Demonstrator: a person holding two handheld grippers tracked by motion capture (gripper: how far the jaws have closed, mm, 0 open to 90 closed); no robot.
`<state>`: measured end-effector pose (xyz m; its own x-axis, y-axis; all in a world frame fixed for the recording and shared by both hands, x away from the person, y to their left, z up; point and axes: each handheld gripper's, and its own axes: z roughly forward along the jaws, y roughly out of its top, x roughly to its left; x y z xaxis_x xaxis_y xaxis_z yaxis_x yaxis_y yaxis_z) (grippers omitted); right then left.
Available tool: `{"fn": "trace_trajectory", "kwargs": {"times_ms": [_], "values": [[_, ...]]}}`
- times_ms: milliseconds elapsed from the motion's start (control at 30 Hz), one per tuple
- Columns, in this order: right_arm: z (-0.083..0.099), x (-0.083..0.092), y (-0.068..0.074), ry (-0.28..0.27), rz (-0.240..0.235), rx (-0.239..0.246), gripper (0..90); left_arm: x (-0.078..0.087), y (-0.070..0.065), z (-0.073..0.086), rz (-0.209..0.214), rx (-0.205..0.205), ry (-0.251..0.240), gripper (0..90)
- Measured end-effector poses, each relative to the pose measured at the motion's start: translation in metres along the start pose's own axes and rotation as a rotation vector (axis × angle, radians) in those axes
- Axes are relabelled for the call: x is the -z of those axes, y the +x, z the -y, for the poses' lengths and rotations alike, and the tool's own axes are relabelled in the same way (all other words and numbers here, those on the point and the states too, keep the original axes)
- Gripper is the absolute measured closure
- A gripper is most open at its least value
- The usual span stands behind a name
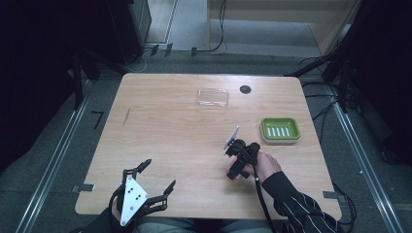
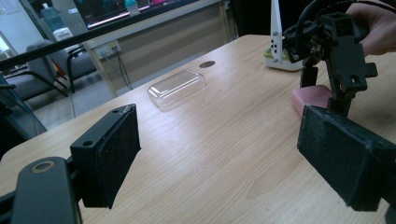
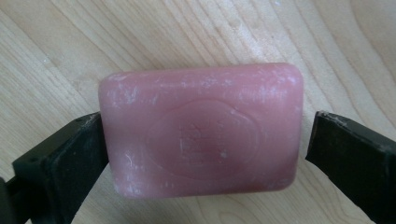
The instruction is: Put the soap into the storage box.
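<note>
A pink soap bar (image 3: pixel 201 130) with a stamped emblem lies flat on the wooden table (image 1: pixel 175 131). My right gripper (image 3: pixel 201 140) points down over it with one jaw on each short end. The left jaw touches the bar and a sliver of wood shows at the right jaw, so this gripper is open around it. In the left gripper view the soap bar (image 2: pixel 310 98) rests on the table under the right gripper (image 2: pixel 324 91). In the high view the right gripper (image 1: pixel 238 165) is at centre right. My left gripper (image 1: pixel 158 174) stands wide open and empty near the front left edge, its pads (image 2: pixel 112 154) far apart.
A clear plastic lid (image 1: pixel 213 97) lies at the back centre, with a round black grommet (image 1: pixel 245 89) beside it. A green soap dish (image 1: pixel 280 129) sits at the right, just beyond the right gripper. Bare wood stretches between the two grippers.
</note>
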<state>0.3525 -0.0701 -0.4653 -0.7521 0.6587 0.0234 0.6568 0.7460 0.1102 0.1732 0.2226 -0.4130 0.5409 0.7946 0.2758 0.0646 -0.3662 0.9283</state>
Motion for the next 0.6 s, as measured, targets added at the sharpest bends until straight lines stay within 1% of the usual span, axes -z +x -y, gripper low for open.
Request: {"fn": "trace_trajectory", "kwargs": {"times_ms": [33,67,133,233,300,400,467,533,567,600], "values": [[-0.0006,-0.0002,0.0004,0.006,-0.002,-0.008,0.0,0.0000,0.0000,0.0000,0.000,-0.001,0.000,13.6],[-0.0008,-0.0009,0.0002,0.005,0.002,-0.007,0.0,0.0000,0.0000,0.0000,0.001,-0.001,0.000,13.6],[-0.0012,-0.0016,0.0004,0.008,-0.006,-0.007,0.0,-0.0002,-0.0001,0.0000,-0.001,-0.001,0.000,13.6],[-0.0012,-0.0023,0.0003,0.013,-0.010,0.004,0.0,-0.0001,-0.0001,-0.0001,-0.001,-0.002,0.001,13.6],[-0.0012,-0.0025,0.0010,0.012,-0.004,0.022,0.0,-0.0001,-0.0001,0.0000,0.001,-0.002,0.000,13.6],[-0.0014,-0.0024,0.0038,0.013,0.002,0.029,0.0,-0.0001,-0.0002,-0.0001,-0.001,-0.002,0.001,13.6],[-0.0017,-0.0026,0.0044,0.013,0.009,0.032,2.4,-0.0001,-0.0001,-0.0001,0.000,-0.002,0.000,13.6],[-0.0017,-0.0033,0.0042,0.011,0.013,0.027,7.1,0.0000,0.0000,-0.0001,0.000,-0.001,0.000,13.6],[-0.0018,-0.0038,0.0039,0.015,0.007,0.032,8.5,0.0000,-0.0001,0.0000,0.001,-0.001,-0.001,13.6],[-0.0017,-0.0039,0.0038,0.012,0.014,0.026,9.1,0.0000,-0.0001,0.0000,0.001,-0.001,0.000,13.6]]}}
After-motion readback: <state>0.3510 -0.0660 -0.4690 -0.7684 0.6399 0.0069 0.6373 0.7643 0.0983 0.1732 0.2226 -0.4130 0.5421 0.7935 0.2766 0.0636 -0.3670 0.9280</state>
